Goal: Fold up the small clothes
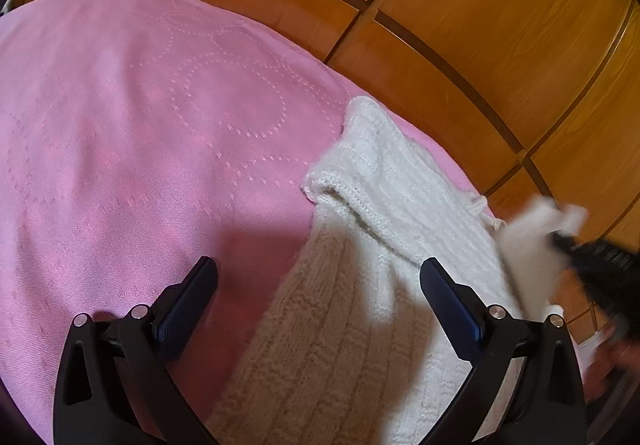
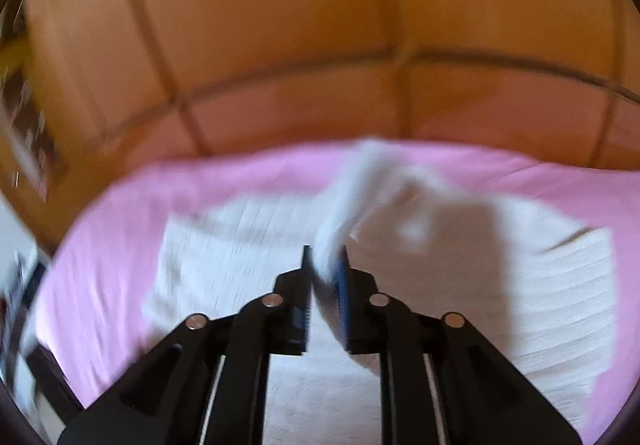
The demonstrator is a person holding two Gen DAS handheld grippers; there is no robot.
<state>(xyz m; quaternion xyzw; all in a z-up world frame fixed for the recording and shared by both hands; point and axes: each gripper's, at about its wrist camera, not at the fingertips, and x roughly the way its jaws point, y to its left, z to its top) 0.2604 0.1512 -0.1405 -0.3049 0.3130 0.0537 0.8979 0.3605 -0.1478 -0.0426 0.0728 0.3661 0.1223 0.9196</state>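
Note:
A cream knitted sweater point(image 1: 360, 309) lies on a pink bedspread point(image 1: 140, 145), partly folded over itself. My left gripper point(image 1: 318, 273) is open and empty, held above the sweater's left edge. In the right wrist view, which is motion-blurred, my right gripper point(image 2: 325, 265) is shut on a lifted fold of the sweater point(image 2: 348, 201), raised above the rest of the garment point(image 2: 480, 285). The right gripper also shows at the right edge of the left wrist view point(image 1: 560, 241), holding white fabric.
Wooden wardrobe panels point(image 1: 480, 25) stand close behind the bed's far edge. The bedspread point(image 2: 120, 225) stretches left of the sweater. Blurred dark items point(image 2: 24, 285) sit at the left edge of the right wrist view.

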